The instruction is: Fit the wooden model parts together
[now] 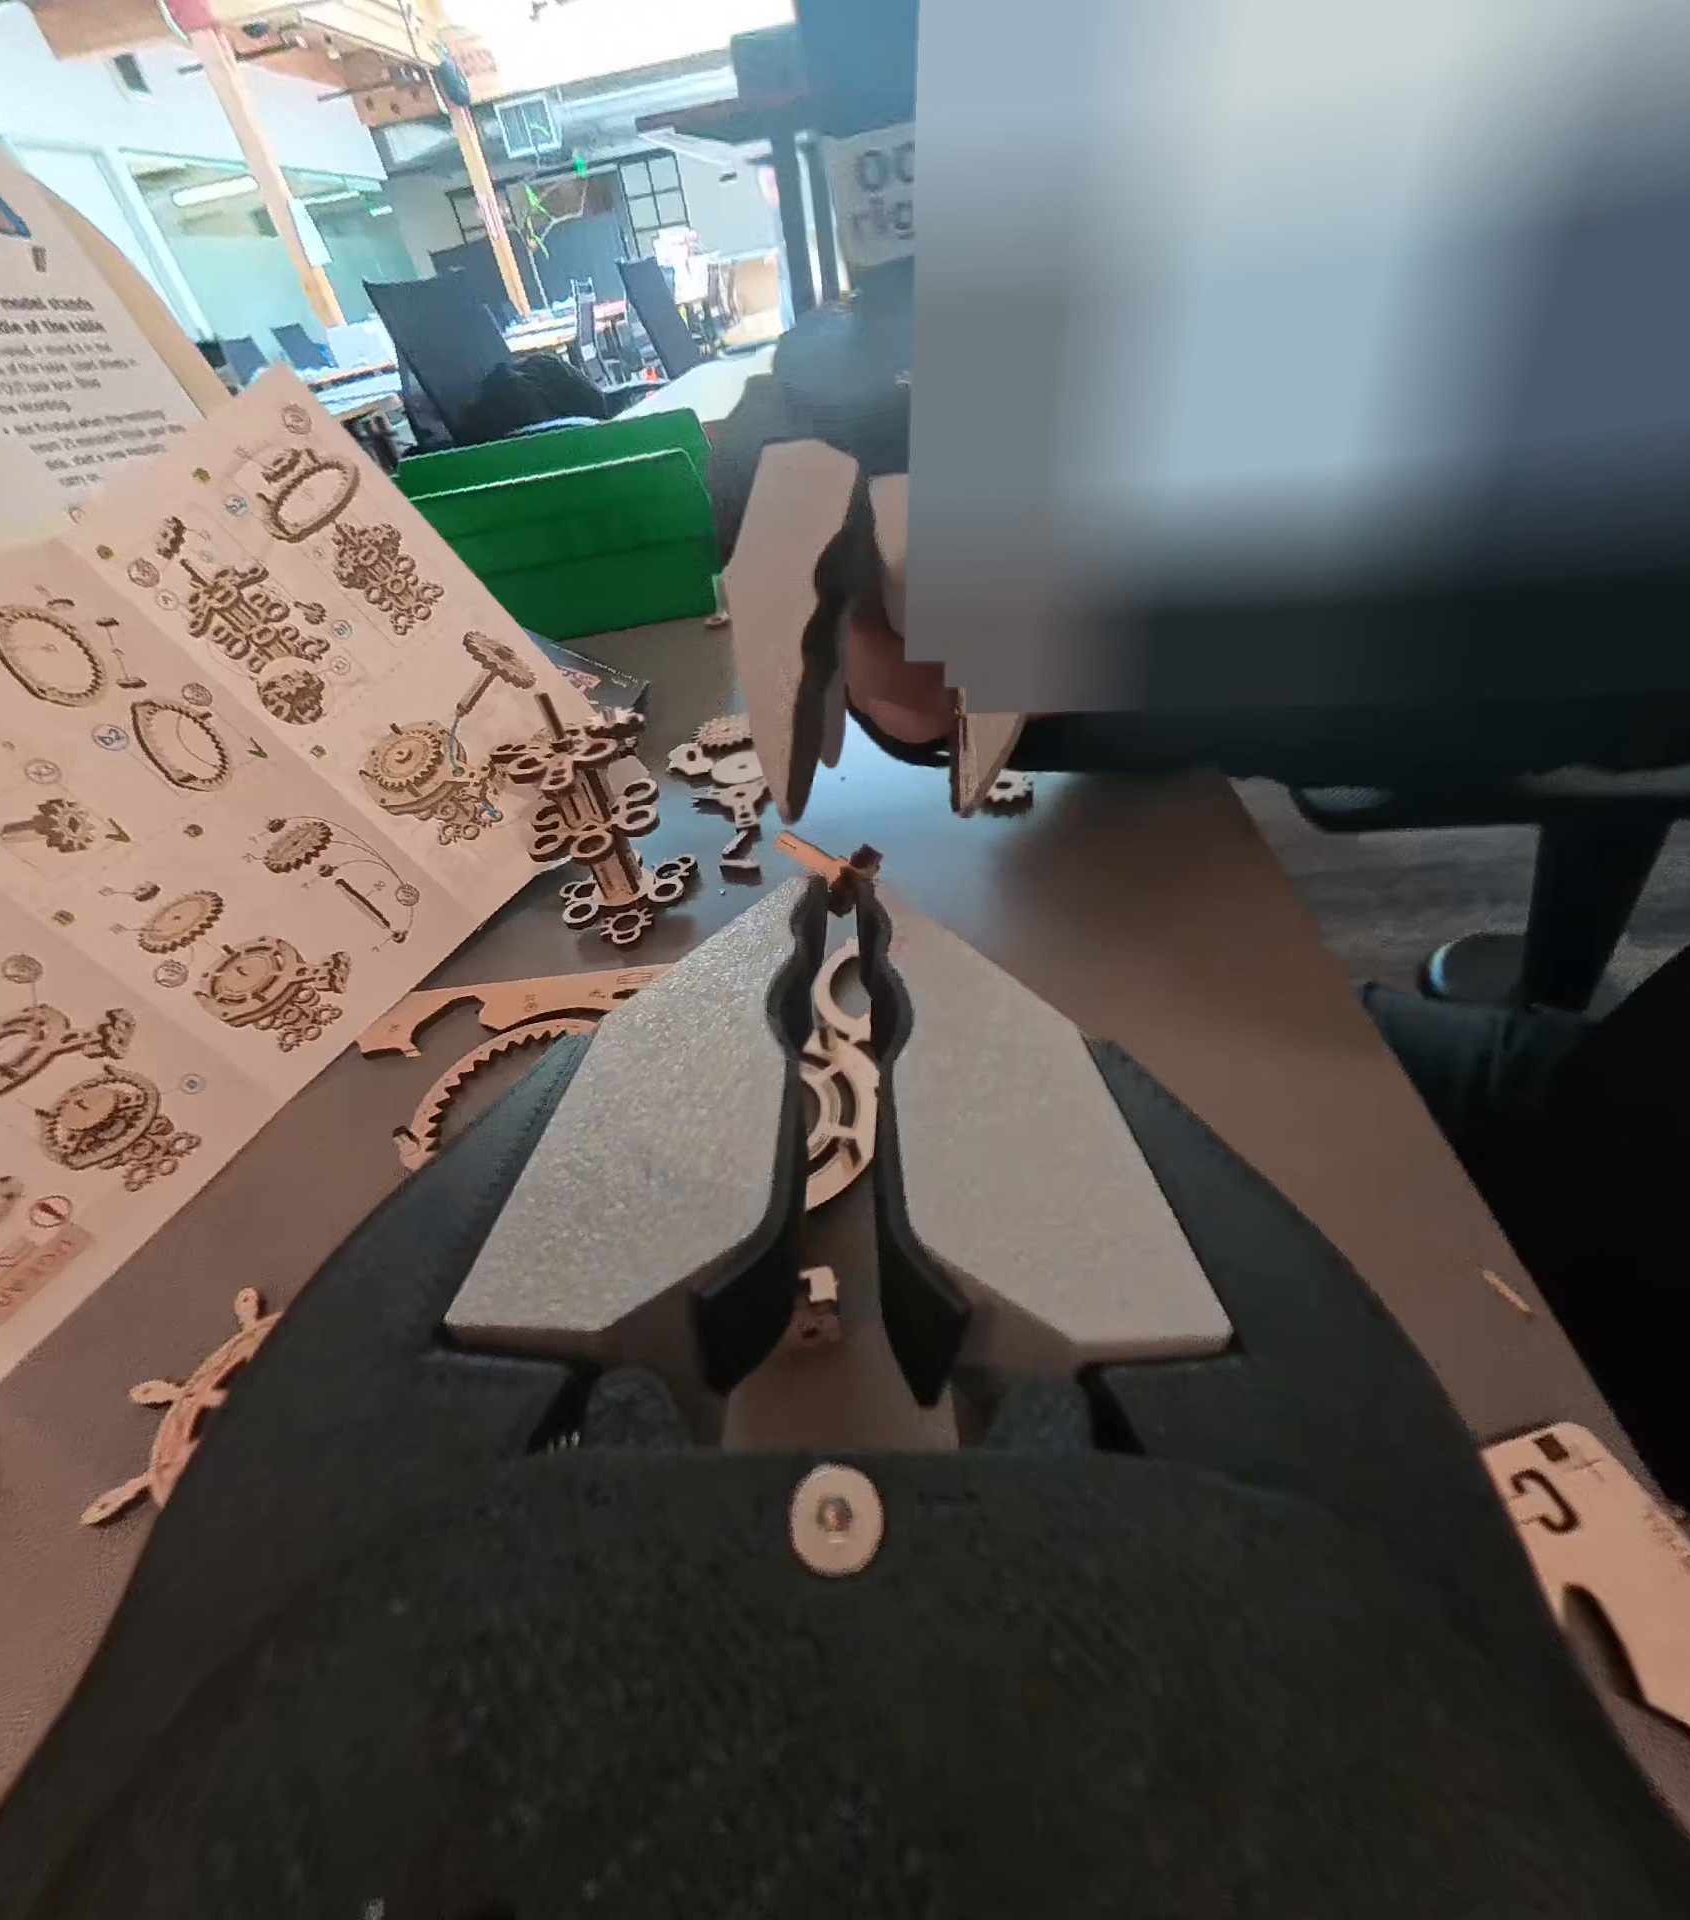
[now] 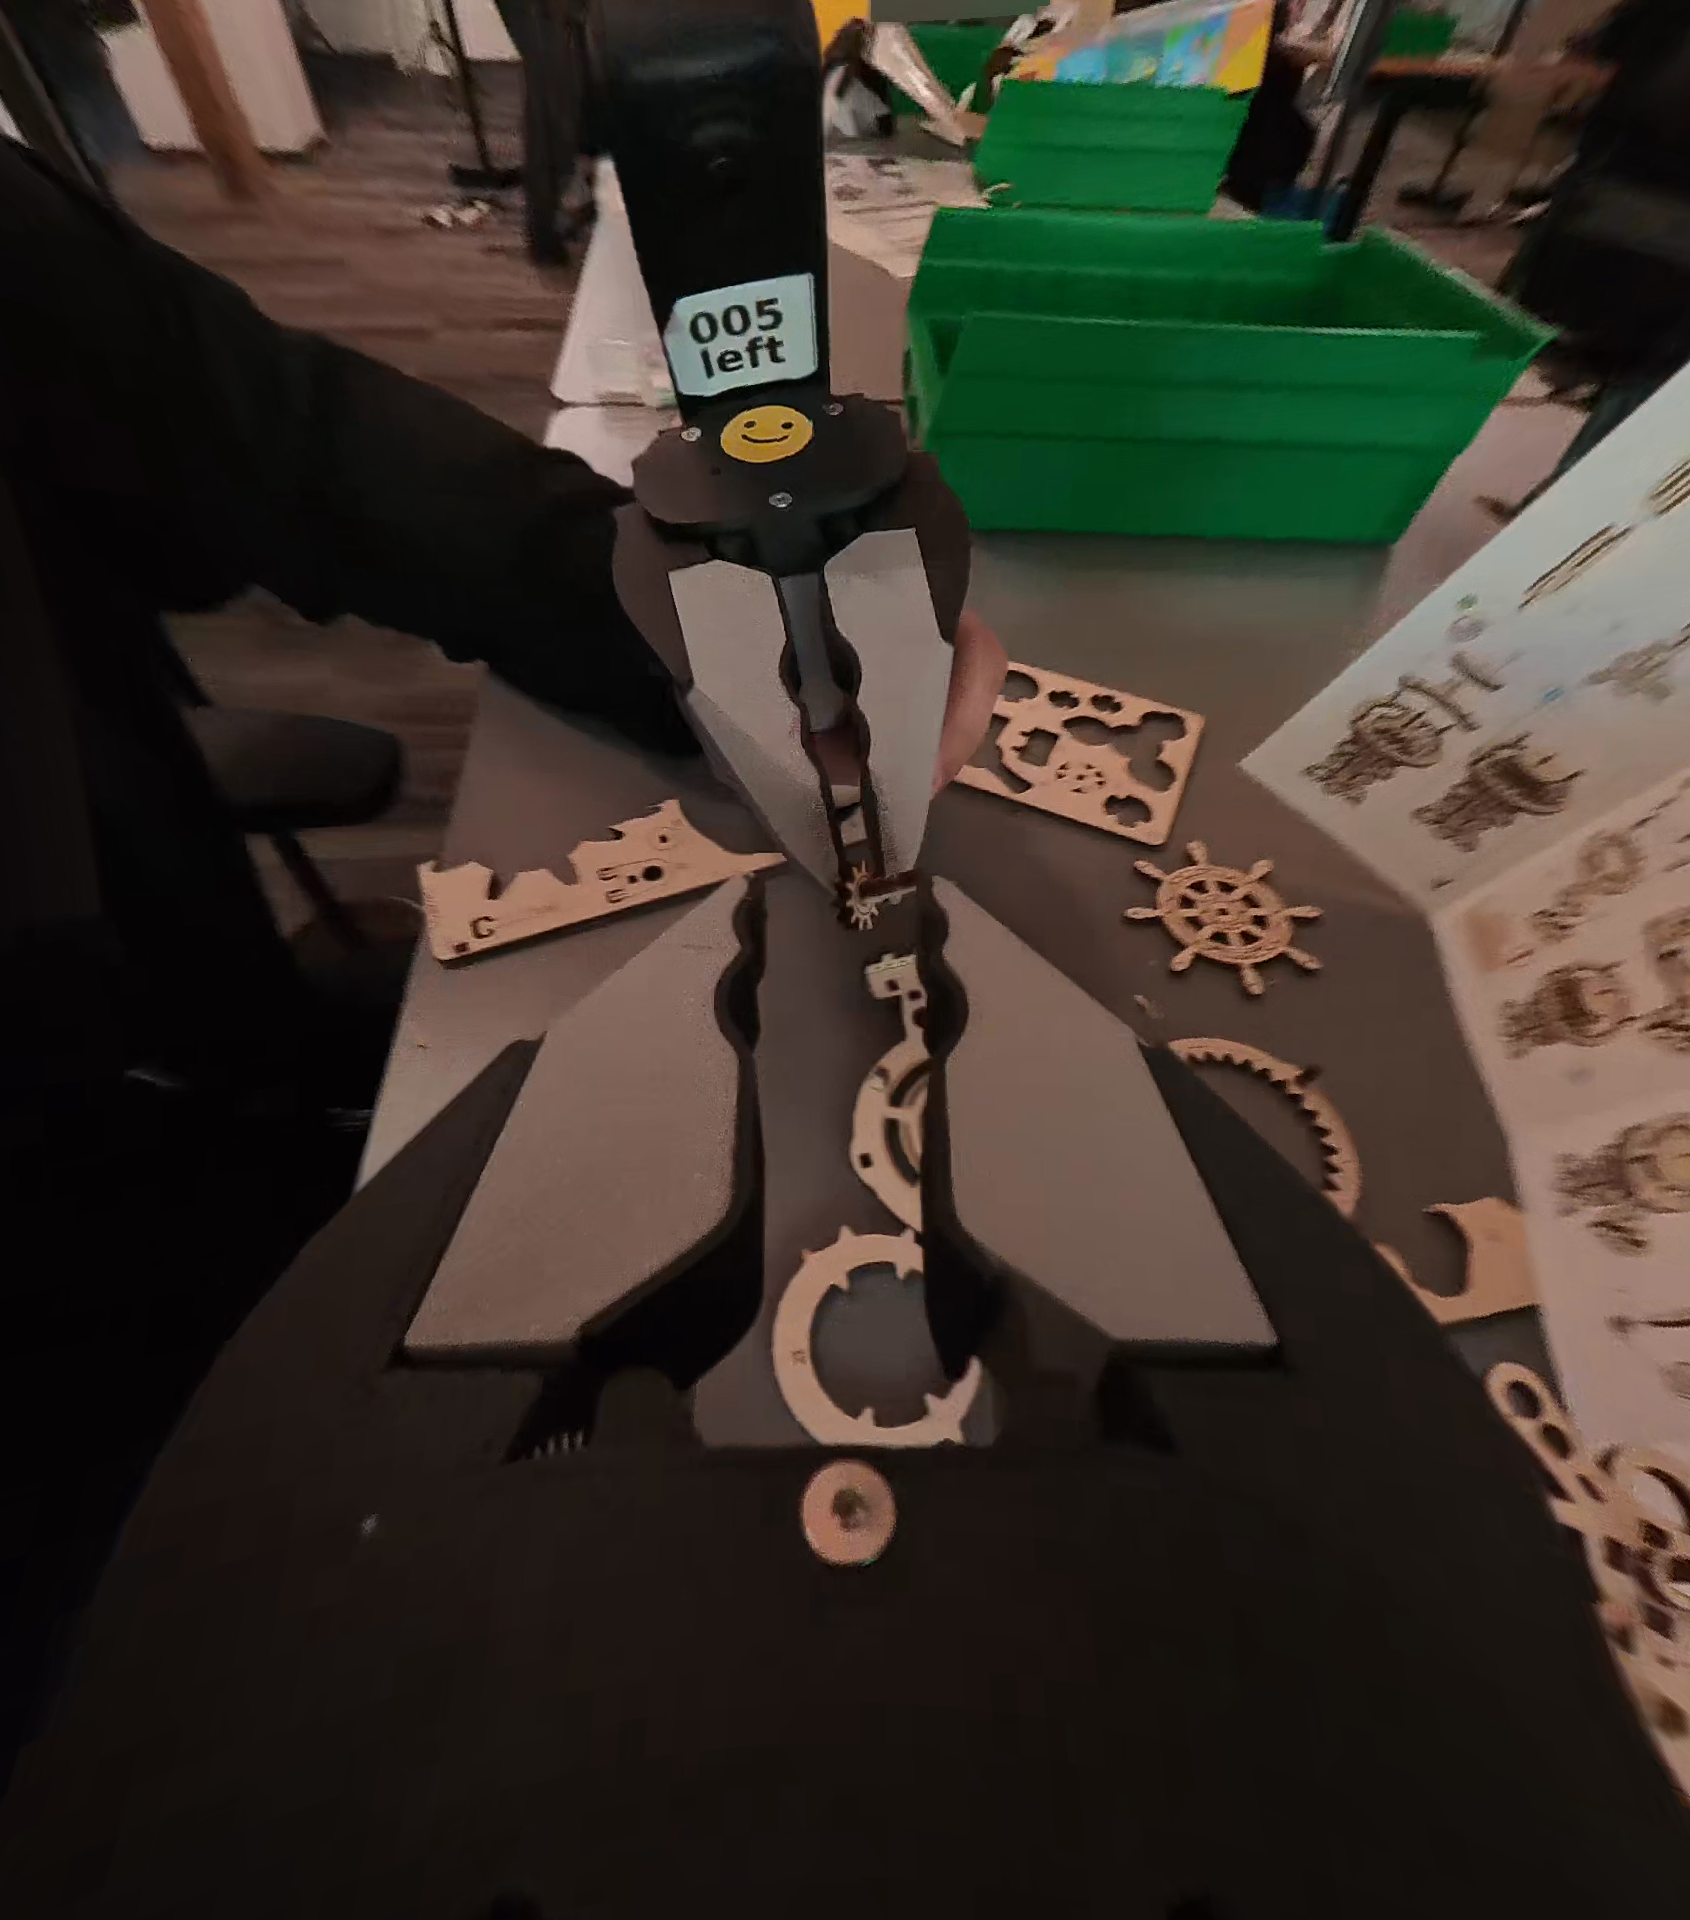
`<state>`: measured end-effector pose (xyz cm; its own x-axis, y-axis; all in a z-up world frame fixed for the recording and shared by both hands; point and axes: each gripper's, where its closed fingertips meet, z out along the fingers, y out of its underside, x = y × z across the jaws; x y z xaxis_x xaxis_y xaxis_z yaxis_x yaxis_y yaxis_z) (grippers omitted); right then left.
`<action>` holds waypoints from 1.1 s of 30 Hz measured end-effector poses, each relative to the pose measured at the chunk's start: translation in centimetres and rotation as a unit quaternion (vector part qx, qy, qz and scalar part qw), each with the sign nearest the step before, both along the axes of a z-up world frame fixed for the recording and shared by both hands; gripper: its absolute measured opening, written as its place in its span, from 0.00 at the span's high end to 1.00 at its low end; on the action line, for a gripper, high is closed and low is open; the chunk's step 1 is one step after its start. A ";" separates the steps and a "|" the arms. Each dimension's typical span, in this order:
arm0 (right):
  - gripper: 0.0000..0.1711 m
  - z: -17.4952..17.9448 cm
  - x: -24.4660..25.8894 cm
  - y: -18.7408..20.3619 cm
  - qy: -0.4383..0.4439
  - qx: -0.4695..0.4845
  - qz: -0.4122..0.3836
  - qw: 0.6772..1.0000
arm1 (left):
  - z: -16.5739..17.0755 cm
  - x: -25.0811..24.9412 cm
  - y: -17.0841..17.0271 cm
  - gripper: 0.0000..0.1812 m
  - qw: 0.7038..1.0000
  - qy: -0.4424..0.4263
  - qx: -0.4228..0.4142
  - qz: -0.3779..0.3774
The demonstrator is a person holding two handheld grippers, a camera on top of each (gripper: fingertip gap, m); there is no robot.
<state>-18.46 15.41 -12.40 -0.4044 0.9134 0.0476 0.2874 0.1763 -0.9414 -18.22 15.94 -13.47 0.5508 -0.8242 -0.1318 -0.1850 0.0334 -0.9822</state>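
My left gripper is shut on a small wooden gear with a short peg and holds it just above the grey table. In the right wrist view the left gripper points down and the small gear sticks out of its tips. My right gripper is open, its two fingertips on either side of the small gear; the right fingertip is close to the peg's end. In the left wrist view the right gripper hangs open just beyond the gear.
A wooden tower subassembly stands by the propped instruction sheet. Loose parts lie around: a ship's wheel, a ring gear, round frames, offcut sheets. Green bins stand behind. The table edge is on the right.
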 end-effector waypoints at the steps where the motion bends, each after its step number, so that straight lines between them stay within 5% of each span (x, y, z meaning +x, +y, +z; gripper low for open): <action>1: 0.85 0.0 0.0 0.2 0.003 0.015 -0.009 1.000 | 0.1 0.0 0.0 0.99 1.000 -0.012 -0.007 -0.001; 6: 0.74 0.0 -0.5 0.9 0.019 0.066 -0.046 0.997 | 0.6 0.3 -0.2 0.99 0.998 -0.046 -0.029 -0.017; 11: 0.88 -0.6 -0.6 -0.2 0.021 0.109 -0.028 0.993 | 0.8 0.7 -0.6 0.99 0.998 -0.051 -0.025 -0.027; 18: 0.88 -0.7 -0.6 -0.2 0.035 0.165 -0.044 0.985 | 0.8 0.6 -0.5 0.99 0.997 -0.056 -0.033 -0.030; 33: 0.90 -1.7 -0.2 -0.3 -0.002 0.050 -0.003 0.999 | -0.1 0.2 -1.0 1.00 0.998 -0.014 -0.041 -0.042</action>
<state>-18.71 15.08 -14.11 -0.3993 0.9066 0.1367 0.2917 0.2670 -0.9185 -18.01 14.93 -13.55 0.4827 -0.8745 -0.0477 -0.1571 -0.0328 -0.9870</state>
